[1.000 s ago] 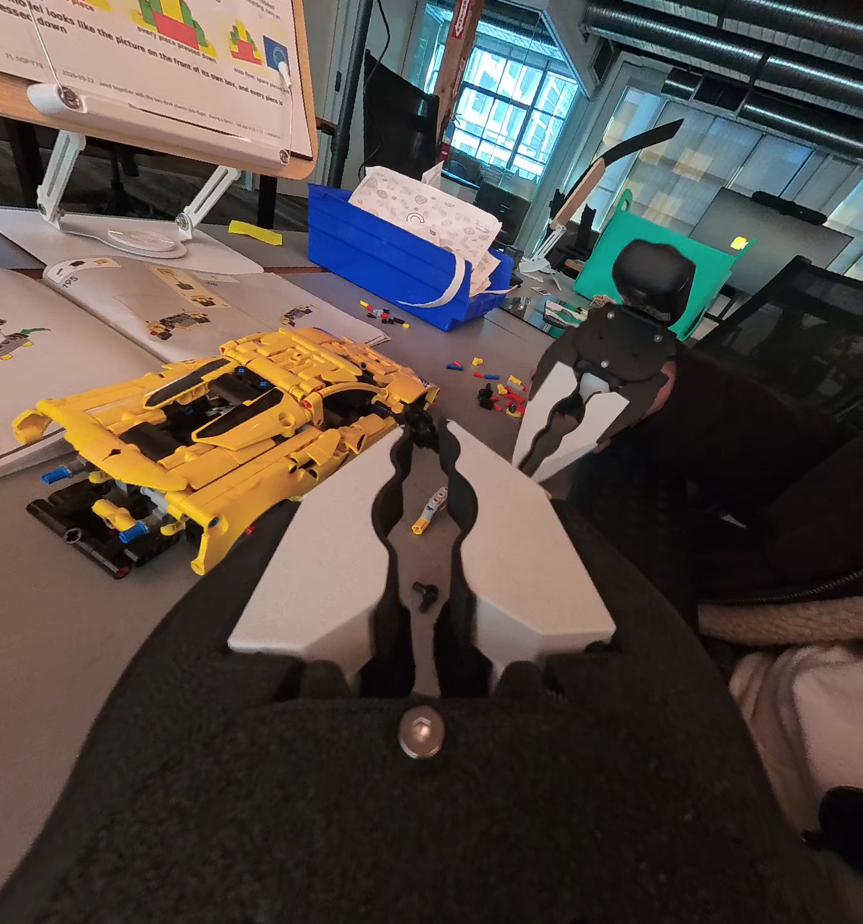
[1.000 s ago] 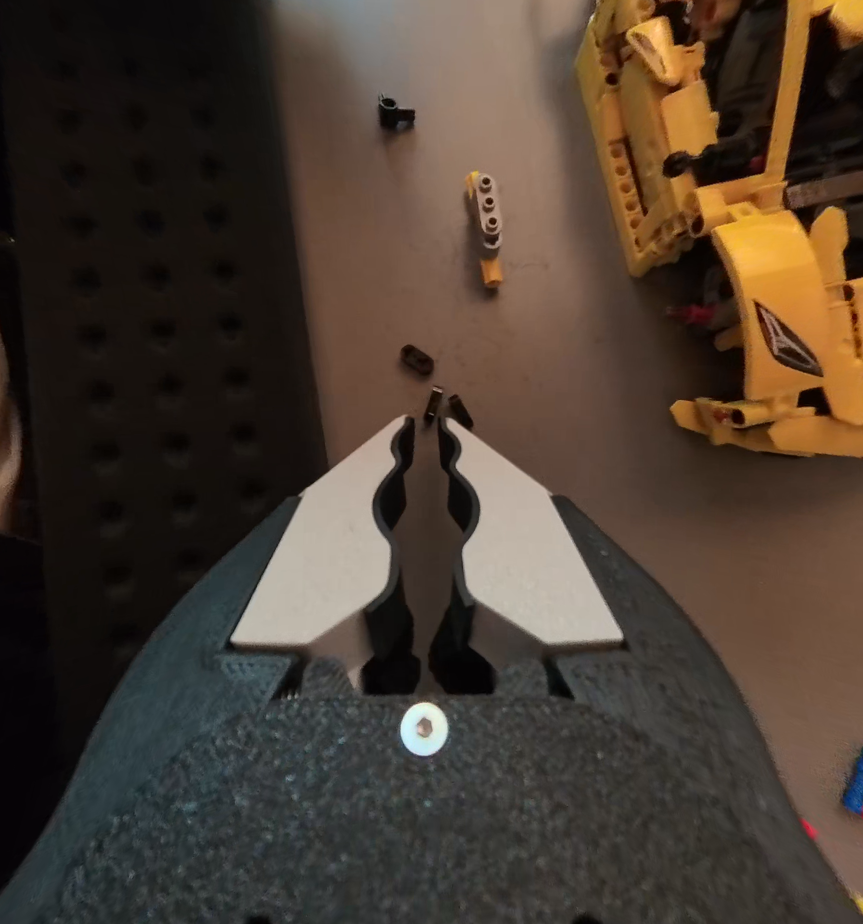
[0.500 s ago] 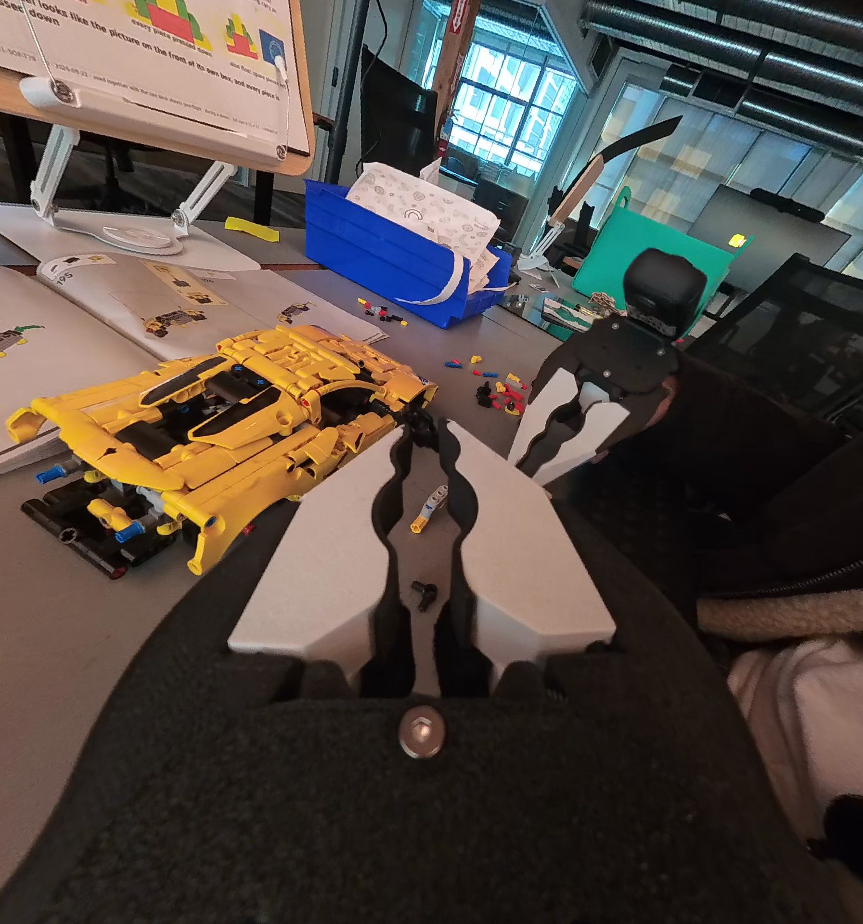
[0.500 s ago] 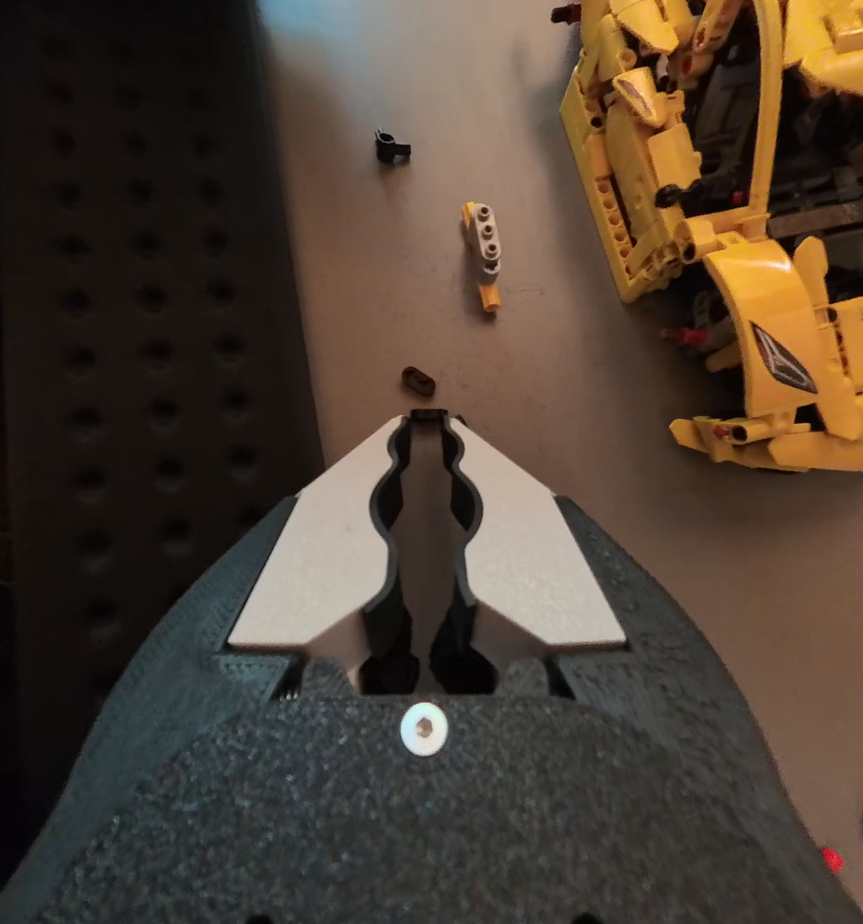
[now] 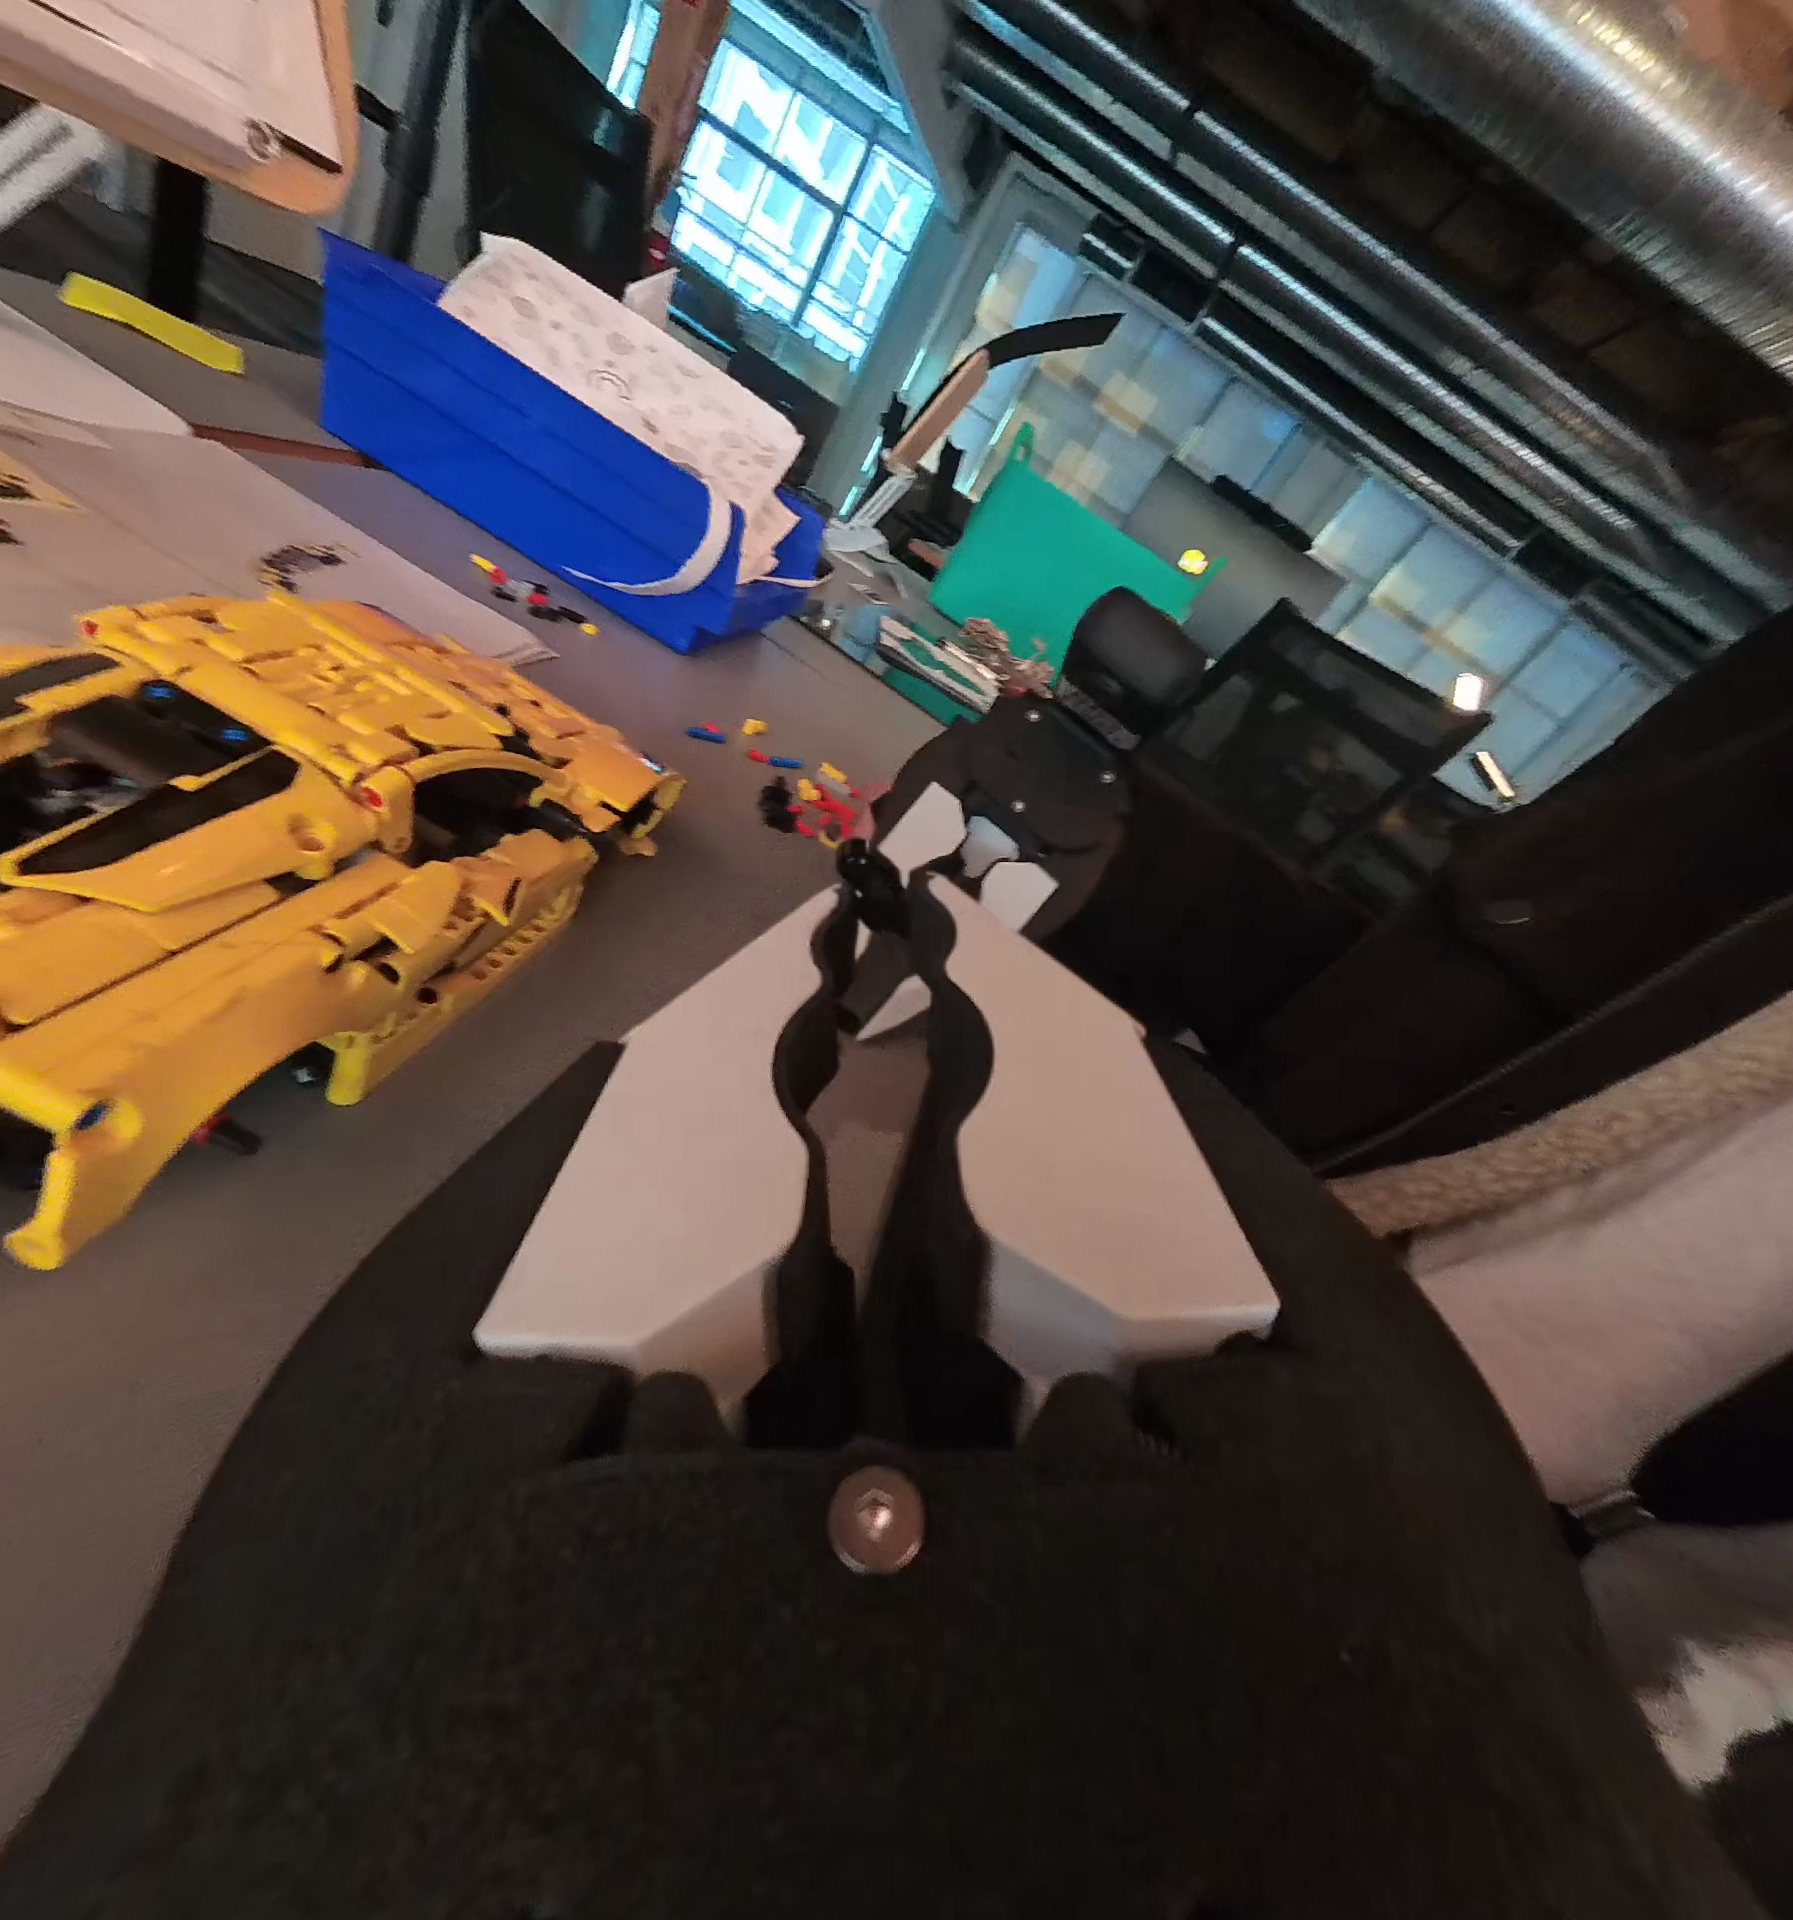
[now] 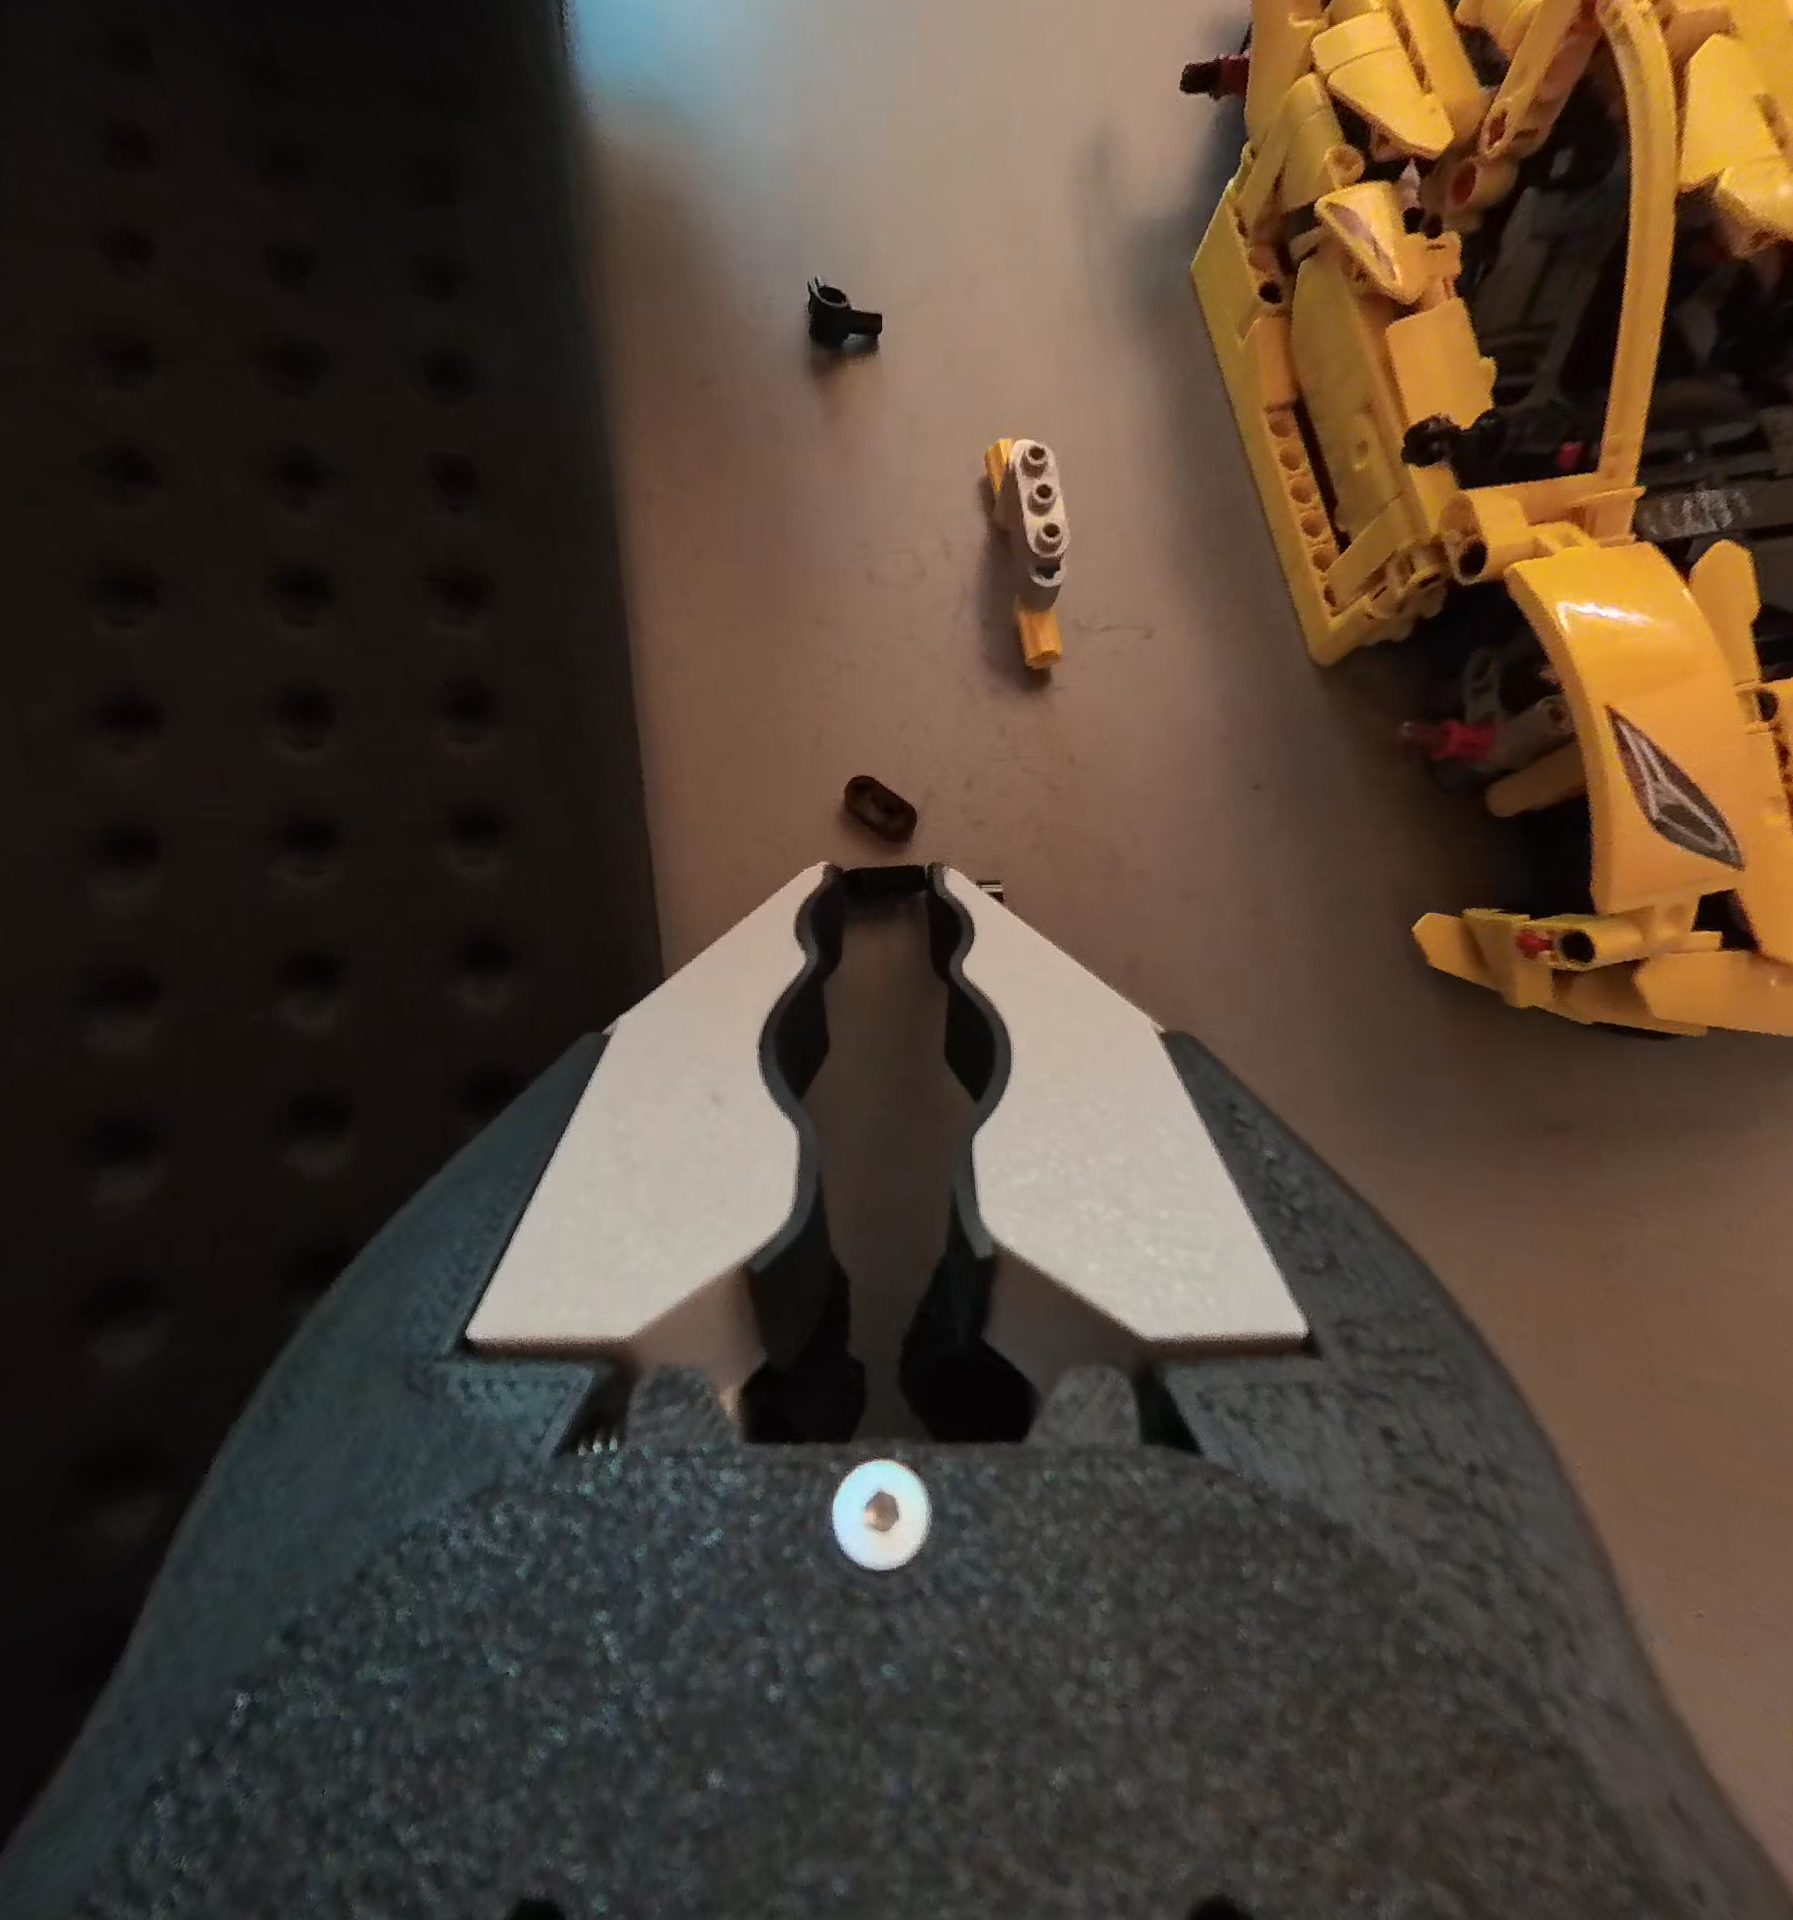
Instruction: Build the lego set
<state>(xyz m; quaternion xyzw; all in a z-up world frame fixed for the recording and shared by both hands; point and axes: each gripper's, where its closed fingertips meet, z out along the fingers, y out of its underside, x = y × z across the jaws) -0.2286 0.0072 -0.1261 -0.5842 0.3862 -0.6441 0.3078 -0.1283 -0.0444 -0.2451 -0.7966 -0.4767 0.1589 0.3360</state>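
Right wrist view: right claw (image 6: 884,881) pinches a small black pin (image 6: 879,879) crosswise at its tips, low over the table (image 6: 1131,1195).
Left claw (image 5: 876,896) grips a black connector (image 5: 871,883) aloft, likely ready to join the two. Nearby lie a black link (image 6: 879,805), a grey-and-yellow subassembly (image 6: 1037,540) and a black clip (image 6: 840,320); the yellow Lego car (image 6: 1557,499) waits alongside.

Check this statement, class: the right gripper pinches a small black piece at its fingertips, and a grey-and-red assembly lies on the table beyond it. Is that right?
Not quite. The right wrist view shows that the assembly is grey and yellow, not grey and red. The rest holds: the right gripper pinches a small black piece at its fingertips, and the assembly lies on the table beyond it.
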